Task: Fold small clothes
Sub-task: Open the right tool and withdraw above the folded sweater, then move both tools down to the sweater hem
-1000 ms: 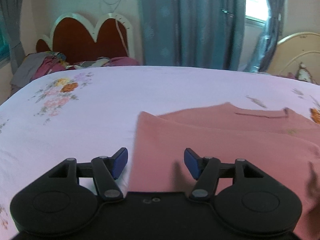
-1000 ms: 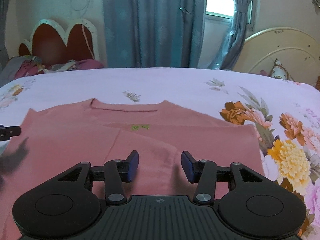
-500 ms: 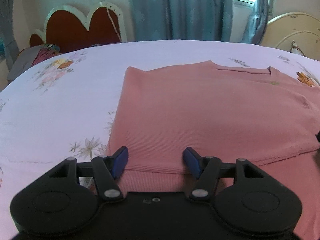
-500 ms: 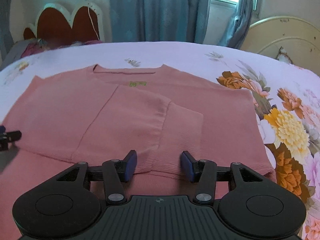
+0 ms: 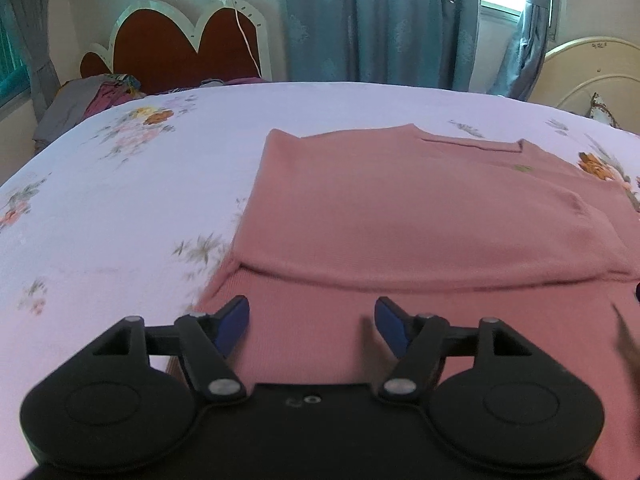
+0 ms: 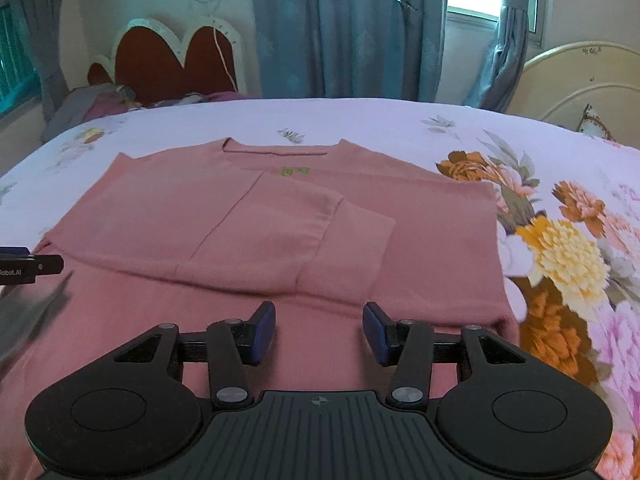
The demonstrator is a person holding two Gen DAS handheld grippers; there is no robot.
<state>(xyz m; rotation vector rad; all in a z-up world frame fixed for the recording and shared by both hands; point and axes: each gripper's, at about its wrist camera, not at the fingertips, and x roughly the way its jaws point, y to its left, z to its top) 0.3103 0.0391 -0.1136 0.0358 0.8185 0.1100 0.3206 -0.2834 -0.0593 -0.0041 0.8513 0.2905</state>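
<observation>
Evidently both grippers have drawn back from the pink sweater [image 6: 280, 216] lying sleeve-folded mid-frame on the bed [image 5: 120, 200]: left gripper [image 5: 312, 326] jaws opening, right gripper [image 6: 319, 332] spread, both empty, poised over the hem for the next fold.

The knitted sweater [image 6: 248, 216] is dusty pink, with a small green label [image 6: 295, 171] below its neckline. Under the sweater, the cotton bedsheet [image 5: 120, 200] is pale lilac with orange, yellow and pink flowers. Behind it hang grey-blue curtains [image 6: 344, 28] and stands a dark red, white-edged headboard [image 5: 184, 44].
</observation>
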